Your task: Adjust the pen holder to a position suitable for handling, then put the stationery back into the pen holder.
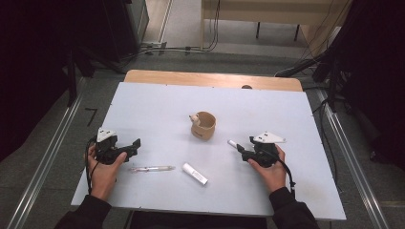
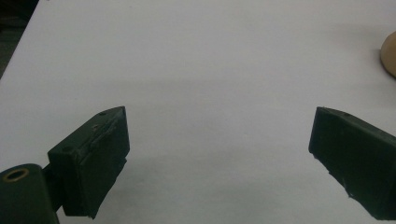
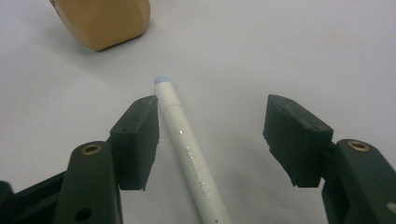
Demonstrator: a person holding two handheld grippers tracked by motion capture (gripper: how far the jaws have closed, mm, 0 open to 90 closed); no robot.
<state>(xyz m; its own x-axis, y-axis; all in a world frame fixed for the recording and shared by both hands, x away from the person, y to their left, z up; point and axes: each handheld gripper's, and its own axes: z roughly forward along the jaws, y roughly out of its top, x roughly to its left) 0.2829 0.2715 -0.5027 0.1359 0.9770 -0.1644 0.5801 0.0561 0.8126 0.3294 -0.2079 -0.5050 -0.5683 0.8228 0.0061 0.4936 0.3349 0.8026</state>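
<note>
**Both grippers open at the table; white pen between the right jaws**

1. Table. A white table top (image 1: 157, 102) fills the middle of the high view. A strip of bare wood shows along its far edge.

2. Left gripper. The left gripper (image 1: 135, 144) sits at the lower left of the high view, held by the left hand (image 1: 102, 171). In the left gripper view (image 2: 219, 149) its two black jaws stand wide apart, with bare white table between them. Nothing is held.

3. Right gripper. The right gripper (image 1: 240, 150) sits at the lower right of the high view, held by the right hand (image 1: 270, 169). In the right gripper view (image 3: 212, 135) its jaws are open. A white pen (image 3: 189, 149) lies on the table between them, close against the jaw at the left of that frame and well apart from the other. Its pale blue end points away from the camera. Faint raised lettering runs along the barrel; it cannot be read. In the high view the tip of this pen (image 1: 232, 143) projects just beyond the gripper.

4. Cup. A tan cup (image 1: 203, 125) stands near the centre of the high view. It appears at the upper left of the right gripper view (image 3: 105, 21) and at the right edge of the left gripper view (image 2: 388, 53).

5. Other items. A clear pen (image 1: 152, 168) lies at lower centre of the high view, just right of the left gripper. A short white tube (image 1: 195, 173) lies beside it, slanted. No label can be read on either.
</note>
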